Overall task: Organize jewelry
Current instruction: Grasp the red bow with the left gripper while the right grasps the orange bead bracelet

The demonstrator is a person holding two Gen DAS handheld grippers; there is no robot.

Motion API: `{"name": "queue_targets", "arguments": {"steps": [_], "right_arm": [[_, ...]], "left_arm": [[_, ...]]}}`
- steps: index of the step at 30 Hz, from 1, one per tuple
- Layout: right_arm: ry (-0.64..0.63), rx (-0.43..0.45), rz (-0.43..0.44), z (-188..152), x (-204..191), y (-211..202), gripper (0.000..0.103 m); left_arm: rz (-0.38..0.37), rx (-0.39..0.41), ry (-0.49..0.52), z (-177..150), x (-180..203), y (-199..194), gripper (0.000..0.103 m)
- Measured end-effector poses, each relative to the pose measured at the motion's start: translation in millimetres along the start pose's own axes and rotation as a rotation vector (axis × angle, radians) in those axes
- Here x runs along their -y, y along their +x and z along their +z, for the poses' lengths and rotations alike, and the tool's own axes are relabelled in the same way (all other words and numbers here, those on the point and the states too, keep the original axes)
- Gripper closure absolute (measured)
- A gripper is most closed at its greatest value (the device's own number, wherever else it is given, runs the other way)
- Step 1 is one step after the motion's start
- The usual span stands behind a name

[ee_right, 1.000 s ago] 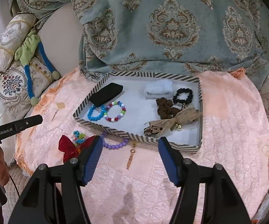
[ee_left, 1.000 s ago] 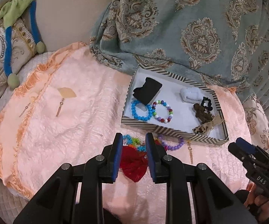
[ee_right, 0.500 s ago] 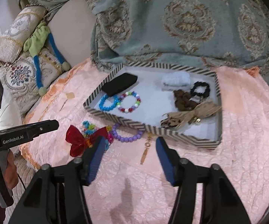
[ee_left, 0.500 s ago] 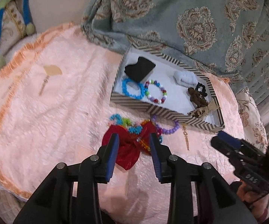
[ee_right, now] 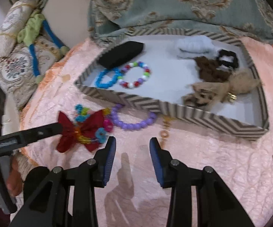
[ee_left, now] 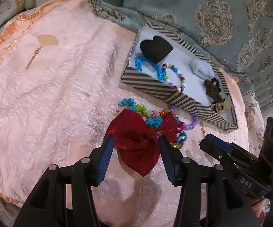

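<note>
A red bow (ee_left: 136, 141) lies on the pink quilt in front of the striped box (ee_left: 155, 87), on top of colourful coil ties (ee_left: 134, 106). My left gripper (ee_left: 136, 143) is open, its fingers on either side of the bow; it shows in the right wrist view (ee_right: 41, 130) at the bow's (ee_right: 79, 130) left edge. A purple bead bracelet (ee_right: 134, 123) lies beside the bow, before the box (ee_right: 174, 111). My right gripper (ee_right: 132, 143) is open and empty, low over the quilt near a gold earring (ee_right: 164, 132).
The box holds a black pouch (ee_right: 121, 54), blue bracelet (ee_right: 106, 77), multicolour bracelet (ee_right: 136, 75), white, brown and black scrunchies and a tan bow (ee_right: 231, 89). A gold earring (ee_left: 36, 54) lies far left on the quilt. A teal blanket (ee_left: 212, 9) lies behind.
My left gripper has moved forward and down and opened wider around the red bow. My right gripper has moved closer to the quilt and narrowed somewhat.
</note>
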State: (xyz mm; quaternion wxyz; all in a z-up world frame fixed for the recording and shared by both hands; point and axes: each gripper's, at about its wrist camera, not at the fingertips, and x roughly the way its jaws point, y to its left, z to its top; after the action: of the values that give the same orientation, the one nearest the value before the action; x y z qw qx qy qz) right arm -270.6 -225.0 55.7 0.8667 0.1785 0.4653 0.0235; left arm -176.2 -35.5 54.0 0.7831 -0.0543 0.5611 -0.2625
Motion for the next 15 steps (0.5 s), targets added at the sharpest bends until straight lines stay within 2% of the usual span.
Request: {"name": "queue_targets", "arguments": {"steps": [5,9,10,11,12,13,15], "right_arm": [[0.046,-0.03,0.091,4.6,-4.7,18.7,0.064],[0.069,-0.039,0.125,9.8,-9.2,34.8,0.064],[0.062,-0.043,0.119,10.7,-11.5,39.3,0.065],[0.052,-0.046,0.11,11.4,-13.8,44.1,0.07],[0.041,-0.05,0.099,11.6,-15.7,48.3,0.092],[0.034,-0.052,0.092,11.2,-17.3,50.1,0.098],[0.024,-0.03,0.101,10.8,-19.0,42.6,0.099]], "left_arm": [[0.006,-0.013,-0.015,-1.5,-4.0,12.8,0.071],[0.005,-0.01,0.006,-1.6,-2.7,13.7,0.083],[0.005,-0.01,0.011,-1.5,-1.6,13.6,0.089],[0.009,-0.011,0.018,-1.8,-0.6,13.4,0.093],[0.013,-0.011,0.024,-1.4,0.3,13.4,0.098],[0.018,-0.009,0.031,-1.3,1.0,12.6,0.103],[0.032,-0.001,0.054,-1.5,3.4,8.8,0.103]]}}
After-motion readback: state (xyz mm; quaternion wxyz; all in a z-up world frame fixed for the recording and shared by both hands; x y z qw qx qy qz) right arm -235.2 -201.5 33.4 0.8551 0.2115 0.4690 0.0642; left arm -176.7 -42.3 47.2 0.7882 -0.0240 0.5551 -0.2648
